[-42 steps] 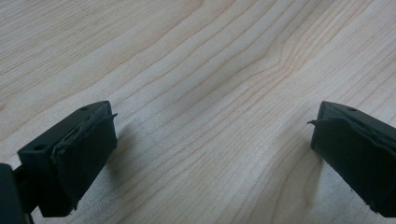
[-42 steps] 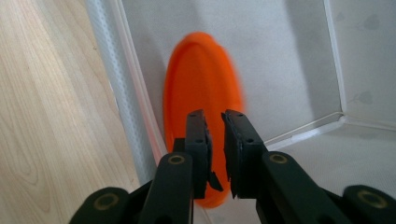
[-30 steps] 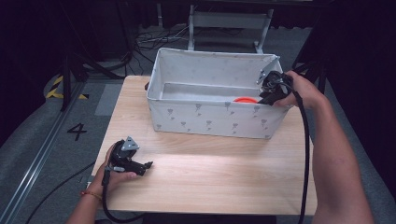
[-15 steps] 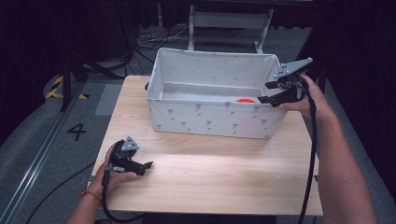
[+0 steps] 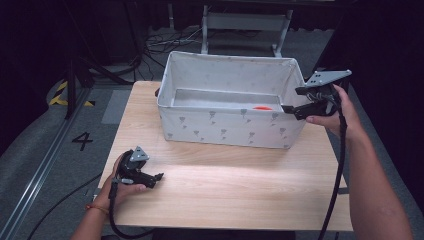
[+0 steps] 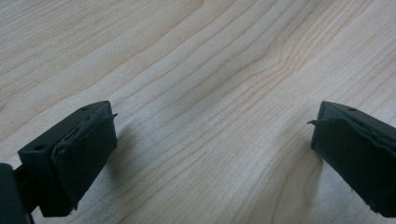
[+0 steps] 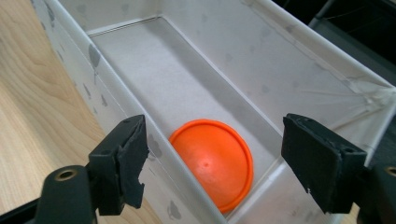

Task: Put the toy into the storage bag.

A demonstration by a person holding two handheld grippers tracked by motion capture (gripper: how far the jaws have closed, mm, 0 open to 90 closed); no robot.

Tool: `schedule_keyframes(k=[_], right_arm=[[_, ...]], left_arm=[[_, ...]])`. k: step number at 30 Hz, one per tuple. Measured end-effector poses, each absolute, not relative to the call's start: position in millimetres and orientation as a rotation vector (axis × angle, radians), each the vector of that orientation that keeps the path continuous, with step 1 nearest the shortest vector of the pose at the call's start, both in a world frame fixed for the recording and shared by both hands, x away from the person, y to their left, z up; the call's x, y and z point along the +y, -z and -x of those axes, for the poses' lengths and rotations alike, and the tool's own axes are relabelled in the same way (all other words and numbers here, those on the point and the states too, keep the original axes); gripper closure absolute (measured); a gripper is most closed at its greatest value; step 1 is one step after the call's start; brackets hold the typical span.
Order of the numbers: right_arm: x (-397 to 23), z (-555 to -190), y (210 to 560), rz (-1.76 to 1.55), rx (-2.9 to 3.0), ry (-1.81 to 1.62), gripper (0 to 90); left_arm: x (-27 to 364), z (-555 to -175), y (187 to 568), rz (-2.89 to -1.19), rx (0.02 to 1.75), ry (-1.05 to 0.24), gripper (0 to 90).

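A black numeral "4" (image 5: 82, 140) marks the grey floor (image 5: 30, 150) left of the pale wooden table (image 5: 225, 185). White fabric bin (image 5: 230, 131) with grey motifs holds an orange disc (image 7: 213, 163) at its right end. Left hand-held gripper (image 5: 159, 176): jaws apart, empty, on table. Right hand-held gripper (image 5: 286, 108): jaws apart, above bin corner.

Surface (image 5: 240, 185): pale wood, matt, with fine grain lines plain under the left claw (image 6: 212, 154). Bin (image 5: 230, 127): white cloth with a faint grey print, soft and creased at the corners; the orange disc (image 7: 212, 163) inside looks like smooth plastic with a slight sheen. Both claws, including the right claw (image 7: 212, 163), carry black matt pads (image 7: 128, 163), rough and frayed at the edges.
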State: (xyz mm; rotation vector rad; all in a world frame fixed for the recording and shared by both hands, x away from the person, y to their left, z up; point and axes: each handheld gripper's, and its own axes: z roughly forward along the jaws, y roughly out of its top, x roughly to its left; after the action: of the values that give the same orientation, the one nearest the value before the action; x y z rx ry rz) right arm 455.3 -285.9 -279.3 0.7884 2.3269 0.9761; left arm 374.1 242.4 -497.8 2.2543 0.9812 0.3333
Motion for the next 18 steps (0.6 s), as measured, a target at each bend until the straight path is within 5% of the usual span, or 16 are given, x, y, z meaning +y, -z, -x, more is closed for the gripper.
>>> schedule_keyframes(k=[18], right_arm=[[-295.1,-410.3,278.4,-0.762,2.276,-0.917,24.7]], left_arm=[[242.4,-374.0,497.8,-2.254,0.982,-0.335,0.6]])
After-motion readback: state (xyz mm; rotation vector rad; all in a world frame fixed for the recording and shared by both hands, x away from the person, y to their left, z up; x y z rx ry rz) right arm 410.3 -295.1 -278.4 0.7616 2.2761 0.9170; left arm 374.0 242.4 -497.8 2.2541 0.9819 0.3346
